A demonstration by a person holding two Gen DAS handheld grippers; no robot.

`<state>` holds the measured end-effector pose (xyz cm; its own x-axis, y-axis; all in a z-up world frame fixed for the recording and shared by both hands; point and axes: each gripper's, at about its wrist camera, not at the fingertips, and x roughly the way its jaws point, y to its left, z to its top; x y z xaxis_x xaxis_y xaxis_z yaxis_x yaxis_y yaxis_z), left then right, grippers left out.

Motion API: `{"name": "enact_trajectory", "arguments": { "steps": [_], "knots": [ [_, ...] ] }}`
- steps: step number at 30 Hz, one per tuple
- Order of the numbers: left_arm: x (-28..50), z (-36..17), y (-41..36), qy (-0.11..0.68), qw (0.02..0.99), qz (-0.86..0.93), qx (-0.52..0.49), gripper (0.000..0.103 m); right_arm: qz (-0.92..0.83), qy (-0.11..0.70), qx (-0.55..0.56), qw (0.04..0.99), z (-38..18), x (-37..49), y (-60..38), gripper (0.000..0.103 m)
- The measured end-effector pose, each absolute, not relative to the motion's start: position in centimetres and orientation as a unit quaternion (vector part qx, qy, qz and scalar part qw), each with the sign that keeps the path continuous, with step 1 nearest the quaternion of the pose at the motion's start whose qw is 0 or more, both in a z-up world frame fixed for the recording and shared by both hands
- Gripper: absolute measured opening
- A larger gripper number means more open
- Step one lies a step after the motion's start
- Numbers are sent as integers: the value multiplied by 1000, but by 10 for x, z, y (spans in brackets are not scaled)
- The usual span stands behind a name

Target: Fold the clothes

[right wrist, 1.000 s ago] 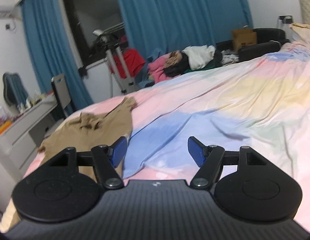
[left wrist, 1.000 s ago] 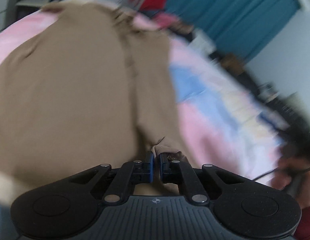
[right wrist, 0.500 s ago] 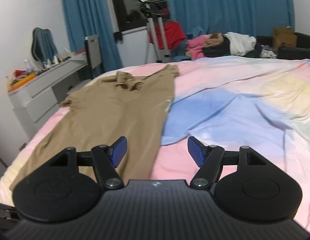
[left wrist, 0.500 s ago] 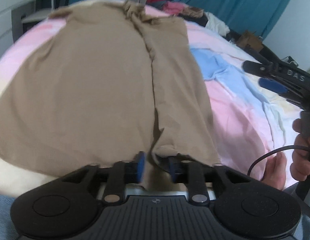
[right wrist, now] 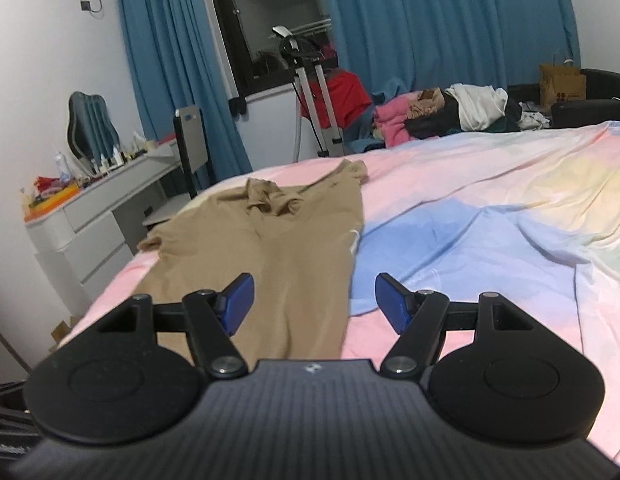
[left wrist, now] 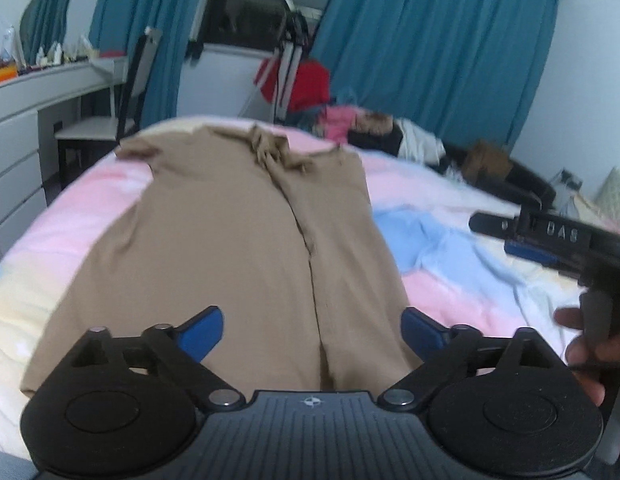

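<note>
In the left wrist view, the left claw (left wrist: 311, 330) is seen spread wide, with nothing between its blue pads (left wrist: 202, 334). A tan garment (left wrist: 246, 248) is laid flat on the bed (left wrist: 461, 292), which is covered by a pastel sheet; one side is folded over along a long seam line. The right claw (left wrist: 525, 240) is seen at the right edge, held by a hand (left wrist: 585, 352).

In the right wrist view, the right claw (right wrist: 313, 304) is also spread and holds nothing. The tan garment (right wrist: 270, 248) is seen ahead on the bed (right wrist: 489, 220), near its left edge. A white dresser (right wrist: 90, 232) and a pile of clothes (right wrist: 449, 114) are seen behind.
</note>
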<state>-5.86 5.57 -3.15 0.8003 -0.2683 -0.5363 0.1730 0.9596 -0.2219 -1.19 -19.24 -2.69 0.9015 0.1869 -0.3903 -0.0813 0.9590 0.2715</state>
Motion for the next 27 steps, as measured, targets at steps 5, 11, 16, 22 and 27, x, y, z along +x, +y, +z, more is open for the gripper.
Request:
{"name": "enact_trajectory", "arguments": {
  "steps": [5,11,16,22,27],
  "knots": [
    [-67,-17,74,253,960,-98,-73,98,81,196,127,969,-10,6,-170,81],
    [-57,-20,100,239,964,-83,-84,99,95,177,128,971,11,29,-143,81],
    [-30,-36,139,267,943,-78,-184,99,102,163,127,973,17,50,-124,81],
    [24,-42,179,289,919,-43,-263,98,66,160,108,979,-52,79,-133,81],
    [100,-40,198,301,910,-19,-284,98,46,194,130,971,-73,97,-149,81]
  ]
}}
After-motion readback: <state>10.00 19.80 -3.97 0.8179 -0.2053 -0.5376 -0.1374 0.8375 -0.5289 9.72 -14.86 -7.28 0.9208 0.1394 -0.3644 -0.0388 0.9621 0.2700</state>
